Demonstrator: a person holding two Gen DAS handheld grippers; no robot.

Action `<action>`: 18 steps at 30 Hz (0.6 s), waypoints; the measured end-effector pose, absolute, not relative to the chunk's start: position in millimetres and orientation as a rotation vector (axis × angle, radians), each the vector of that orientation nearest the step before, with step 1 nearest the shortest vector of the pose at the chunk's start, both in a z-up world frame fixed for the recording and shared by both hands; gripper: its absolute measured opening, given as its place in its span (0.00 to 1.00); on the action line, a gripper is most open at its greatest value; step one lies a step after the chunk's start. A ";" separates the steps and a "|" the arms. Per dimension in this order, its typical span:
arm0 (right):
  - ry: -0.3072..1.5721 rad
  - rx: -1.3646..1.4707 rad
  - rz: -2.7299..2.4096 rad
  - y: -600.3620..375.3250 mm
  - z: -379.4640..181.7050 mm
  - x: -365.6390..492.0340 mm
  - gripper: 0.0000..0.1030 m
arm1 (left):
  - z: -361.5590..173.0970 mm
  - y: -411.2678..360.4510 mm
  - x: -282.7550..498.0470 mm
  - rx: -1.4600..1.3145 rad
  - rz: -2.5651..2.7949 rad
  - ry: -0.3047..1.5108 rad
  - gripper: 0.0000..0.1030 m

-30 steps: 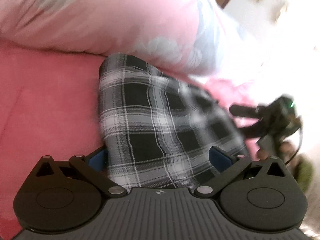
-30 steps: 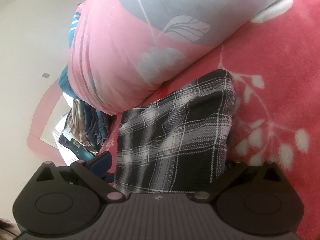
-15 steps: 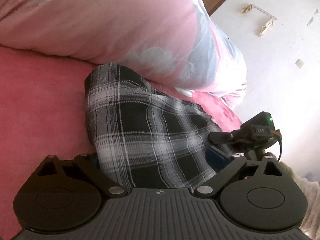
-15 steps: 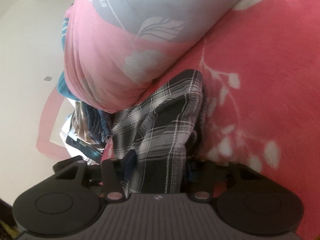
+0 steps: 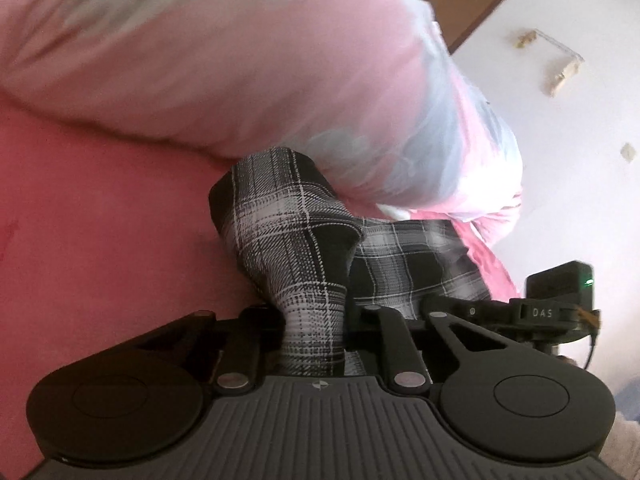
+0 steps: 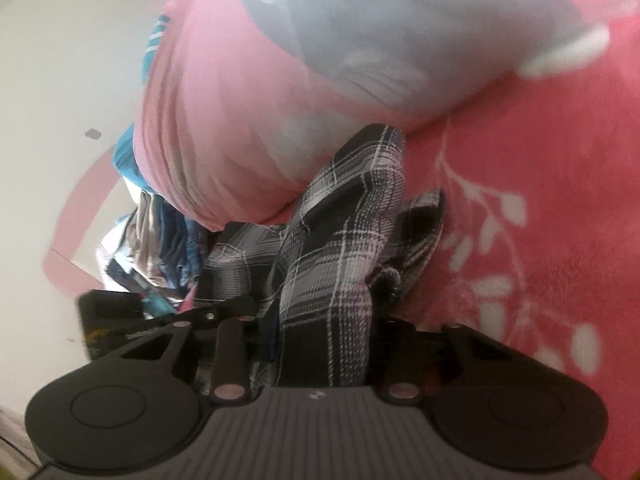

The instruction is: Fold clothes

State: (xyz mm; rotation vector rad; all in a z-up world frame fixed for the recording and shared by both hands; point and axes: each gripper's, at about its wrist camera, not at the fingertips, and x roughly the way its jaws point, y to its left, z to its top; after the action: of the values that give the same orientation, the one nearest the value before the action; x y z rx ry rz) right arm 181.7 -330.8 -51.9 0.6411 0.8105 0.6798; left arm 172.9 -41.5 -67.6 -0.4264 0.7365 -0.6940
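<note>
A black-and-white plaid garment [image 5: 304, 248] lies on a pink bed cover, bunched into a raised fold. My left gripper [image 5: 314, 320] is shut on its near edge, and the cloth rises in a ridge from between the fingers. In the right wrist view the same plaid garment [image 6: 344, 240] is pinched by my right gripper [image 6: 324, 332], also shut on its near edge. The right gripper's black body [image 5: 560, 308] shows at the right of the left wrist view. The pads of both grippers are hidden by cloth.
A big pink and pale-blue floral duvet [image 5: 240, 60] is piled right behind the garment. The pink bed cover [image 6: 540, 220] has white leaf prints. A heap of other clothes [image 6: 160, 232] lies at the bed's far left edge by a white wall.
Both grippers have gone from open around the garment's edge to shut on it. The cloth has bunched up into a narrow raised fold between each pair of fingers.
</note>
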 end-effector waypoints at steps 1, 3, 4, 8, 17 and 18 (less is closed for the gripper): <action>0.788 0.625 0.670 -329.1 -47.4 175.6 0.33 | -60.8 -44.3 167.2 -0.416 -0.698 0.716 0.13; 0.738 0.596 0.650 -326.4 -37.4 161.8 0.32 | -47.3 -49.9 155.6 -0.395 -0.707 0.674 0.13; 0.710 0.584 0.639 -325.2 -31.8 153.8 0.32 | -40.5 -52.6 149.8 -0.384 -0.711 0.654 0.13; 0.592 0.550 0.599 -324.6 -11.3 121.0 0.30 | -13.5 -63.7 126.7 -0.342 -0.726 0.571 0.12; 0.297 0.573 0.489 -367.1 29.2 39.4 0.29 | 57.4 -127.6 85.5 -0.227 -0.872 0.400 0.12; 0.260 0.567 0.474 -375.9 34.9 29.7 0.29 | 65.1 -138.0 82.4 -0.212 -0.895 0.382 0.12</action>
State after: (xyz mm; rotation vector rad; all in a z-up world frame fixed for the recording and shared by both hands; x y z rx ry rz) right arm 29.7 -375.9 34.9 0.5667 0.2604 0.4739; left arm 82.4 -138.0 65.1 -0.2122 0.3818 -0.8947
